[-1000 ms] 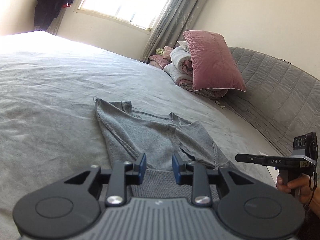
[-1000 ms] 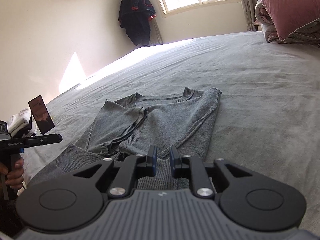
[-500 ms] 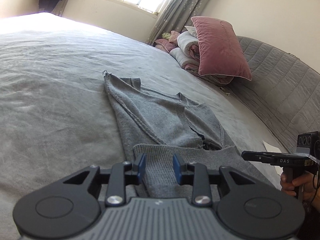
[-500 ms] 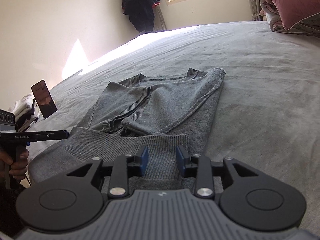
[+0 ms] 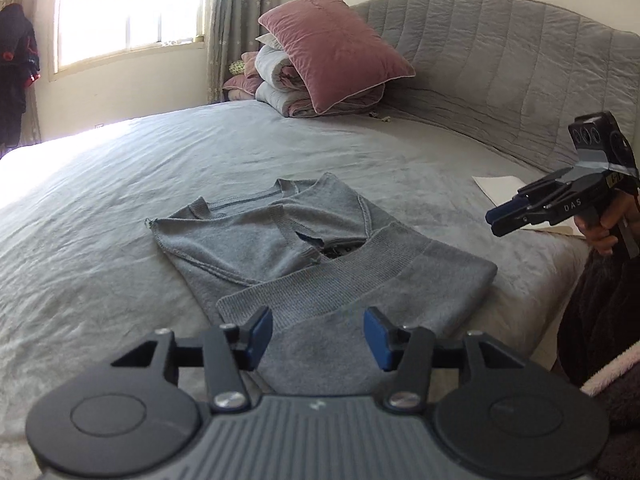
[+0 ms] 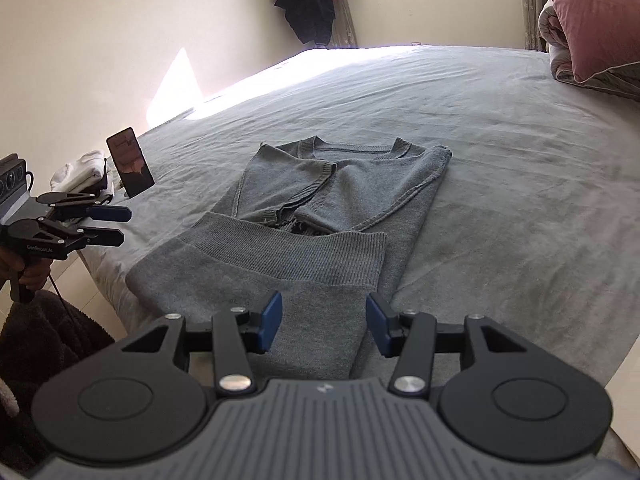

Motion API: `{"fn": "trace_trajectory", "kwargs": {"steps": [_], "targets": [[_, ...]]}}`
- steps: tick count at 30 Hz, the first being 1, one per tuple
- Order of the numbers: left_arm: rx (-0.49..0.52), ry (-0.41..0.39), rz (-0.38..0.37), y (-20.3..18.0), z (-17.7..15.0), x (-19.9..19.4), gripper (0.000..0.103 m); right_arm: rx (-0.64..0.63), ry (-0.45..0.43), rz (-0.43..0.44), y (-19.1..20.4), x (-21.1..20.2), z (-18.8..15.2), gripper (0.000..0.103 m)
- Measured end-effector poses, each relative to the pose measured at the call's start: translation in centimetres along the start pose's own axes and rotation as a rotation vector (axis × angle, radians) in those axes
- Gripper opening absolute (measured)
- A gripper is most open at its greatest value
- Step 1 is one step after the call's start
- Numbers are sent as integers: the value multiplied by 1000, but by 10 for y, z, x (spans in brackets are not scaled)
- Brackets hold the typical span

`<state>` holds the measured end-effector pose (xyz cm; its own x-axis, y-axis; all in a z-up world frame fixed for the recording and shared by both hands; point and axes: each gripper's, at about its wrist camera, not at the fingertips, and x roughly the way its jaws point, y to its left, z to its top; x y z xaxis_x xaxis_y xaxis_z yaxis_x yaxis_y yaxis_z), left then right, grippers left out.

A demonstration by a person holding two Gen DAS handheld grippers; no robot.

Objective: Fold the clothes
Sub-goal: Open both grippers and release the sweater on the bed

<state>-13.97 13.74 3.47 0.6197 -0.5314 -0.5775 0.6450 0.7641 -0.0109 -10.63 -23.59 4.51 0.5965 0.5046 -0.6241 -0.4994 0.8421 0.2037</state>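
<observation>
Both tongs had drawn back from the grey sweater (image 5: 256,240) since a second earlier, letting go of its ribbed hem. It lay on the grey bed (image 5: 100,208), sleeves folded inward across the chest, the bottom part folded up so the hem band ran across the middle. Left tongs (image 5: 318,334) were opening, nothing between them; right tongs (image 6: 323,323) stood apart, empty, above the folded edge.
</observation>
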Motion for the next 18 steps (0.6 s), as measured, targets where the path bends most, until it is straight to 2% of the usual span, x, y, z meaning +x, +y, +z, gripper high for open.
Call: {"fn": "trace_trajectory", "kwargs": {"steps": [5,9,13,16,18], "targets": [[171,107,-71,-25,-15,22,52,-133,66,37,24,14,-13,51],[262,180,-70,-28,-26,40,51,-246,128,63,36,34,-20,51],[331,198,-63,-27,-31,44,51,-326,186,28,35,50,-24,51],[358,197,-56,-23,-32,45,45,-361,203,4,29,55,-28,49],[353,195,-49,-19,-32,44,31,-382,204,-1,26,54,-29,41]]}}
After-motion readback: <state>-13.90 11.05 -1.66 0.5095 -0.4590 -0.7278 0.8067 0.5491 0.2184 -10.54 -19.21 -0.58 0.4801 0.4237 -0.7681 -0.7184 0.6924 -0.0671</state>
